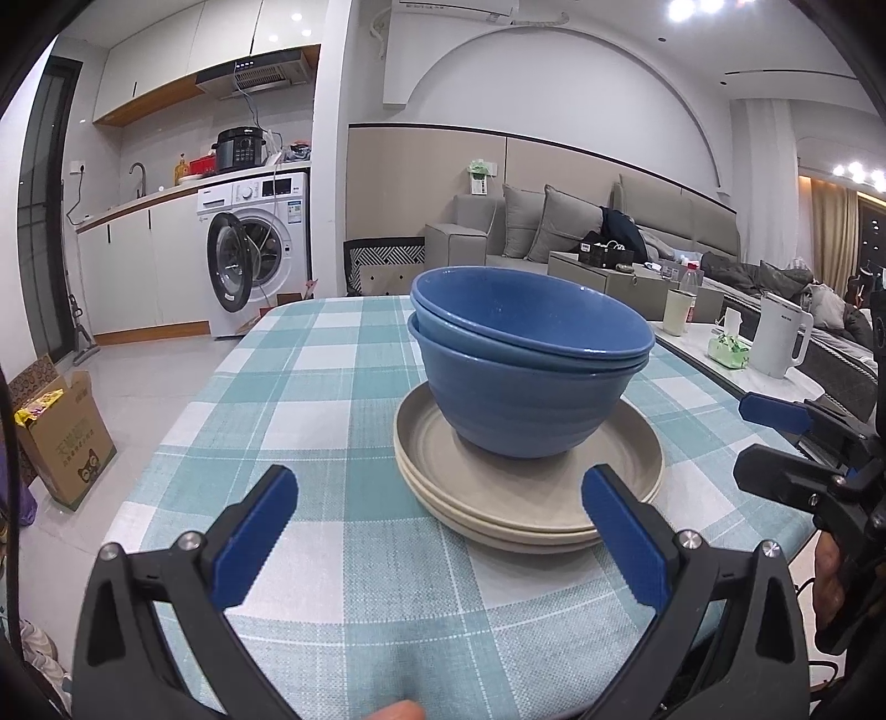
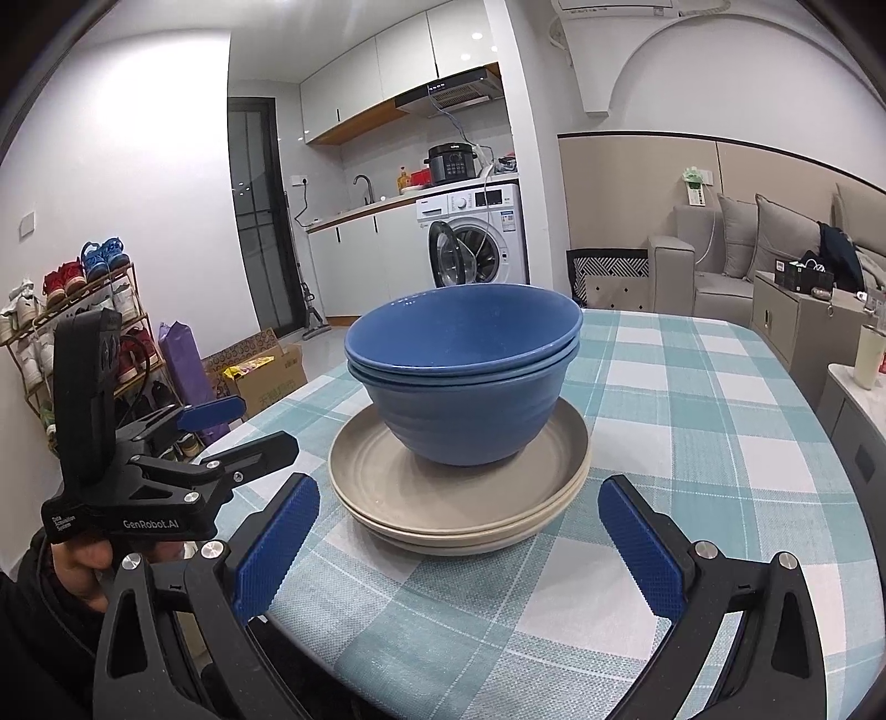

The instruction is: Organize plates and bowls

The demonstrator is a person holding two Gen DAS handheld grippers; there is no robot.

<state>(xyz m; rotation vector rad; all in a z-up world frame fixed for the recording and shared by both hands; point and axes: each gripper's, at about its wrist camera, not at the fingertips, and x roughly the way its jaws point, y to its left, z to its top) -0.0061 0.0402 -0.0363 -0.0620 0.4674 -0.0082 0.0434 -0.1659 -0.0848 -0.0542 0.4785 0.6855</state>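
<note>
A home: washing machine point(image 1: 252, 249), sofa point(image 1: 554, 232), probably shoe rack point(image 2: 77, 321).

Evenly bright indoor light from recessed ceiling spots point(image 1: 714, 8), blown out at upper right of left view. Soft glare on blue bowls point(image 2: 462, 338); faint, diffuse shadow beneath beige plates point(image 1: 531, 498) on tabletop point(image 1: 310, 387). Strong fisheye bowing: walls and cabinets curve, corners vignetted black. Centre sharp; slight softness on near claw pads point(image 2: 277, 548) and at frame edges. No motion blur.
</note>
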